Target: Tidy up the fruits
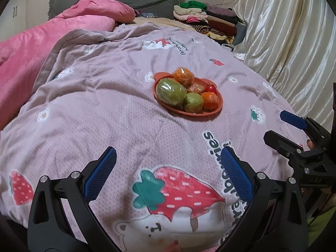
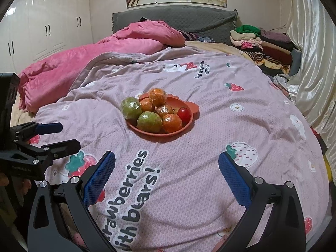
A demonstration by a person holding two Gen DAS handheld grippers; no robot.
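Seven wrapped fruits (image 2: 156,113) sit piled on an orange plate (image 2: 190,107) mid-bed, on the strawberry quilt (image 2: 231,138) — both the left gripper (image 1: 168,174) and right gripper (image 2: 167,176) hover wide apart, empty, well short of it.

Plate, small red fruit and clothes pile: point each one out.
Plate (image 2: 190,118): right wrist view, bare orange rim on the right side.
Small red fruit (image 2: 184,113): right wrist view, its glossy middle.
Clothes pile (image 1: 190,10): left wrist view, beige folded item near the top.
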